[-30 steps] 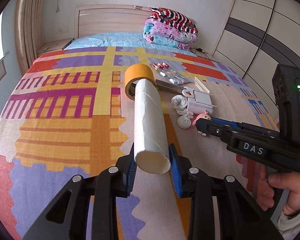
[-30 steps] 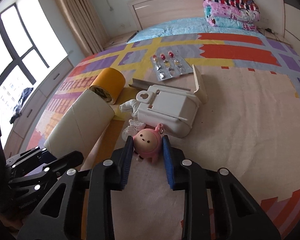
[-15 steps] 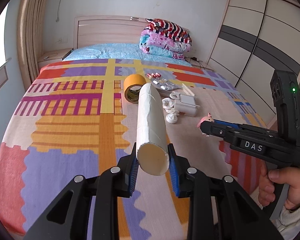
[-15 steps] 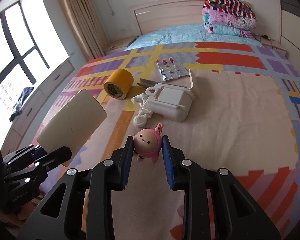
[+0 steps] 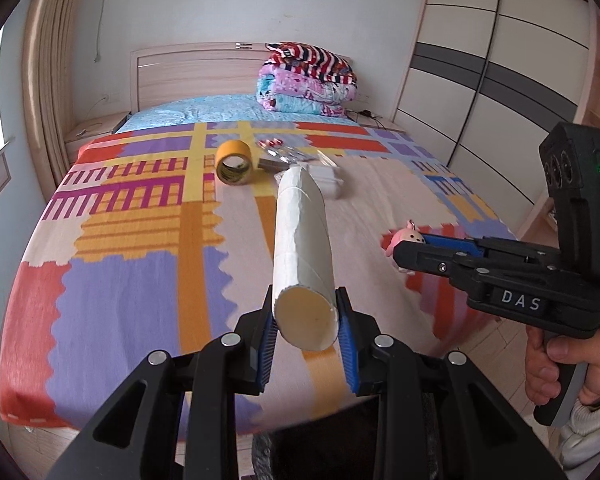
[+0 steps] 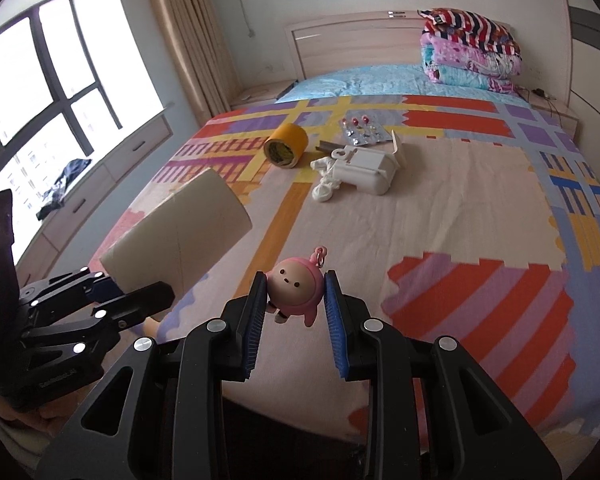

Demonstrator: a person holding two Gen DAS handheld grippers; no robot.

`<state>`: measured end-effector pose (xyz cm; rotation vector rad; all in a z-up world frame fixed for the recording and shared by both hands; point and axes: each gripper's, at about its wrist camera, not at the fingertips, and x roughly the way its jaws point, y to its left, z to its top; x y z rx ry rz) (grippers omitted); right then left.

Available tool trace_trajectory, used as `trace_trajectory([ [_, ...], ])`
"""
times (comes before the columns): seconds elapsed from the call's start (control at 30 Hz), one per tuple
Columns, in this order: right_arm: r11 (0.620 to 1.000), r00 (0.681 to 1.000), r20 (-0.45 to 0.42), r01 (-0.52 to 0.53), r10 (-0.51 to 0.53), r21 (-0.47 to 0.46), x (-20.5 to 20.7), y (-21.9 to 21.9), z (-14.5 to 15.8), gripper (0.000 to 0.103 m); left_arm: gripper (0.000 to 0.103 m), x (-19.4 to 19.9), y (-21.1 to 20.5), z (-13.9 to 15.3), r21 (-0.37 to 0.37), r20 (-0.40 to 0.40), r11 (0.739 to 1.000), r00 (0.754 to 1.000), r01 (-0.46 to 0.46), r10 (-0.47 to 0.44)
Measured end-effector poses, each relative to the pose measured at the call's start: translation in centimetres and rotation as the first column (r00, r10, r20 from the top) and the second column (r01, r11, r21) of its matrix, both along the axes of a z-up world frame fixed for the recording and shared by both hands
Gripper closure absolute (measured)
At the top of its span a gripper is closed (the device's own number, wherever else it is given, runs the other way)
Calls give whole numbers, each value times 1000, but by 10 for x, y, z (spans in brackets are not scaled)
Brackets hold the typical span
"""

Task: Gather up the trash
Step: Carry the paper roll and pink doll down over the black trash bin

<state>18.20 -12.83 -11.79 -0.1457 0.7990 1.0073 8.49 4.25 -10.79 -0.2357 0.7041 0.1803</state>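
My left gripper (image 5: 305,312) is shut on a long white cardboard tube (image 5: 300,236) and holds it in the air over the foot of the bed; the tube also shows in the right wrist view (image 6: 184,232). My right gripper (image 6: 294,300) is shut on a small pink doll keychain (image 6: 294,290), also lifted above the bed, and seen in the left wrist view (image 5: 406,238). On the bed lie a yellow tape roll (image 6: 286,146), a blister pack of pills (image 6: 362,130), a white plastic box (image 6: 366,166) and crumpled white tissue (image 6: 324,180).
The patchwork bedspread (image 6: 460,220) covers the bed. Folded blankets (image 6: 472,52) are stacked at the headboard. A wardrobe (image 5: 500,80) stands to the right, a window and low cabinet (image 6: 80,168) to the left. A dark opening (image 5: 320,452) sits below the left gripper.
Both grippers have pulled back from the middle of the bed toward its foot and risen, carrying the tube and the doll. The objects left on the bed look farther away.
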Motion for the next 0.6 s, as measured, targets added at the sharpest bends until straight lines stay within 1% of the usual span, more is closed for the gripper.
trace_trajectory([
  [0.13, 1000, 1000, -2, -10, 10, -2, -12, -15, -4, 74, 76, -11, -15, -2, 6, -7, 1000, 1000, 28, -28],
  [0.27, 1000, 1000, -6, -20, 20, -12, -24, -29, -12, 74, 76, -24, -31, -10, 16, -33, 997, 997, 72, -71],
  [0.4, 999, 999, -21, -41, 40, -29, -37, -41, -23, 74, 76, -28, -42, -24, -6, -73, 995, 993, 97, -97],
  [0.47, 998, 998, -27, -54, 53, -41, -43, -46, -28, 74, 76, -30, -49, -30, -17, -85, 992, 989, 121, -122],
  [0.6, 994, 996, -34, -86, 83, -74, -60, -56, -41, 74, 76, -40, -67, -37, 0, -104, 984, 978, 180, -179],
])
